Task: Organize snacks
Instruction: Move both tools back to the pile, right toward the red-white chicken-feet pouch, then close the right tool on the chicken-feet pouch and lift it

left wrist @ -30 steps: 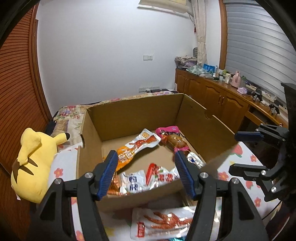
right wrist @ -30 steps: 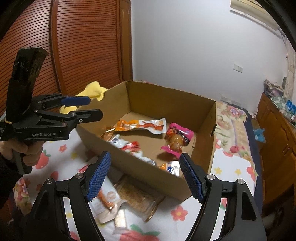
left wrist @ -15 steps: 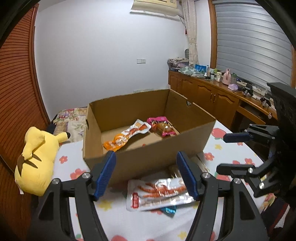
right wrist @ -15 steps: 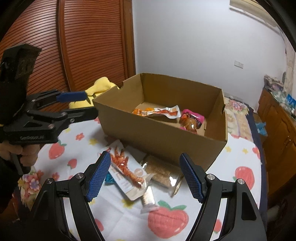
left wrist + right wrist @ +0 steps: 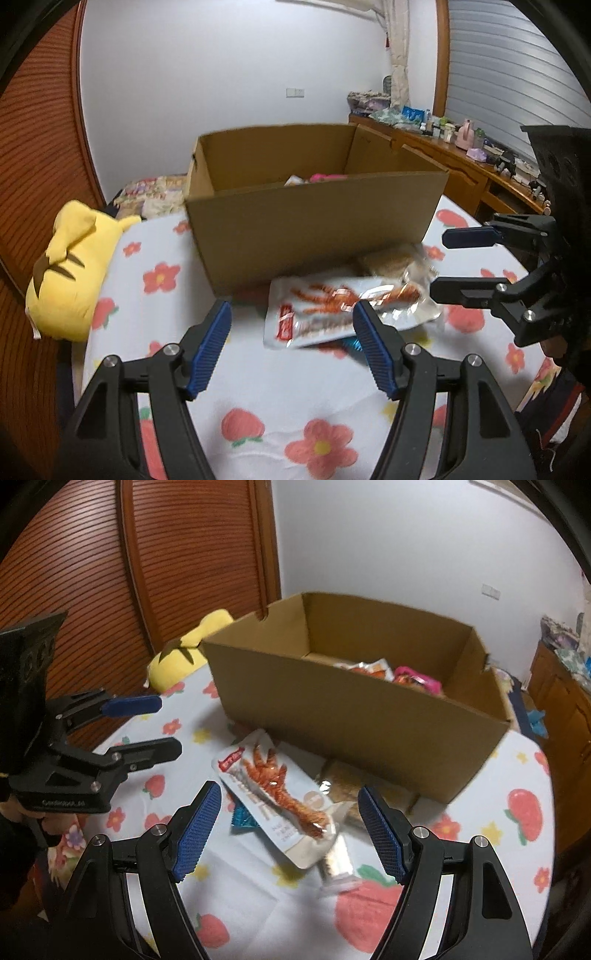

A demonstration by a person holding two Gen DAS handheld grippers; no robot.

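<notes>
Floral tablecloth (image 5: 258, 387): white chicken-feet snack pouch (image 5: 280, 797) before brown cardboard box (image 5: 314, 221); left gripper (image 5: 291, 347), right gripper (image 5: 288, 830) both wide open, empty, pouch just ahead

Our left gripper (image 5: 291, 347) and right gripper (image 5: 290, 829) share one build: matte black frames cut with triangular openings, silver round-headed screws at the joints, and blue ribbed pads (image 5: 208, 350) lining each finger. On the side of the left one we can see pale lettering, too blurred to read. A bit of skin shows at the hand (image 5: 40, 821) below it, beside a dark sleeve.
</notes>
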